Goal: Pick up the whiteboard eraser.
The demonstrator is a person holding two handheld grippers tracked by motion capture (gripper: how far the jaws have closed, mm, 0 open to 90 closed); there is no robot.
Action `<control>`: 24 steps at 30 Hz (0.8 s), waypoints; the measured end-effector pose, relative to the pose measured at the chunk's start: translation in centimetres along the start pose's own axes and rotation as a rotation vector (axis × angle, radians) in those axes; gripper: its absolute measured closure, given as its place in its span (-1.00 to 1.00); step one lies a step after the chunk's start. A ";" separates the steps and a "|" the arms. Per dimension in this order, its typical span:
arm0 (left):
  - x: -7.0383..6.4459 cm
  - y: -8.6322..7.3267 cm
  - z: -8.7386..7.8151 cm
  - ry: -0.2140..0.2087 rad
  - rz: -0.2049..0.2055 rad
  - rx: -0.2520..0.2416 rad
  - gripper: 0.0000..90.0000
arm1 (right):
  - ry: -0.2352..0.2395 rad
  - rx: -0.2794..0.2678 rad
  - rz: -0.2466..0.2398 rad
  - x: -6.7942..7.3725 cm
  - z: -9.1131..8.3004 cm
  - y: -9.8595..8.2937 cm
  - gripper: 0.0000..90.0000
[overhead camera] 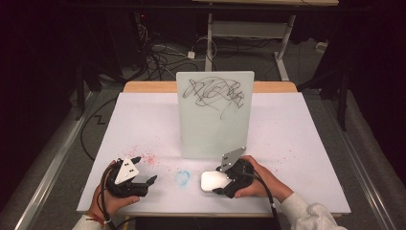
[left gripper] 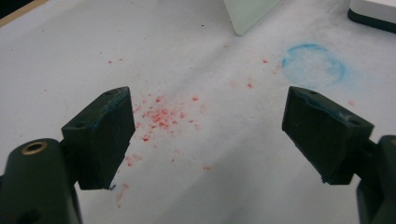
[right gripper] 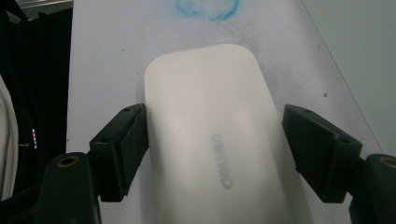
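The right hand-held gripper (right gripper: 215,140) straddles a white rounded plastic eraser (right gripper: 210,140), one jaw touching, the other apart. The left hand-held gripper (left gripper: 205,135) gapes wide over red specks (left gripper: 161,116) on the white desk (left gripper: 56,60).

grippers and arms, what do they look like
Both the left gripper and the right gripper are black with two blocky jaws, a grey three-cornered plate on top and a black cable trailing back. The right arm wears a white sleeve.

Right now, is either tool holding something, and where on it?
Nothing is gripped yet. The right tool straddles the white eraser's long sides; one jaw touches, the other stands off. The left tool is open over red specks.
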State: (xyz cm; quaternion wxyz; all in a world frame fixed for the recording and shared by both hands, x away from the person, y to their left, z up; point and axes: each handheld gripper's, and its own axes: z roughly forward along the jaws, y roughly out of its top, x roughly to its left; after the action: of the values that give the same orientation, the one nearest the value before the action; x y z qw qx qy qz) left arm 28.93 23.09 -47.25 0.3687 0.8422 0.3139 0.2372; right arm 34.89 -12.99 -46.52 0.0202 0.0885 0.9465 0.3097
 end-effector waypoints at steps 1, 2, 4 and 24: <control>0.0 0.0 0.0 -0.002 -0.001 -0.002 -0.63 | 0.000 0.000 0.000 0.0 0.0 0.0 -0.44; -0.1 0.0 0.0 -0.003 0.000 -0.003 -0.63 | -0.001 -0.006 0.000 0.0 0.0 0.0 -0.43; -0.1 0.1 -0.1 -0.003 0.004 -0.003 -0.63 | -0.003 -0.001 -0.007 0.1 -0.1 0.0 -0.40; 0.1 0.0 0.1 0.009 -0.003 -0.001 -0.62 | -0.115 -0.097 -0.028 0.9 -2.8 -0.6 -0.31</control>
State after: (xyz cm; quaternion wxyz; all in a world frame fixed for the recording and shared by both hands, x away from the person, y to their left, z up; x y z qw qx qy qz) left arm 29.04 23.08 -47.25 0.3681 0.8404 0.3167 0.2408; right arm 33.64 -14.87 -44.61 0.0832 0.0920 0.9288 0.3493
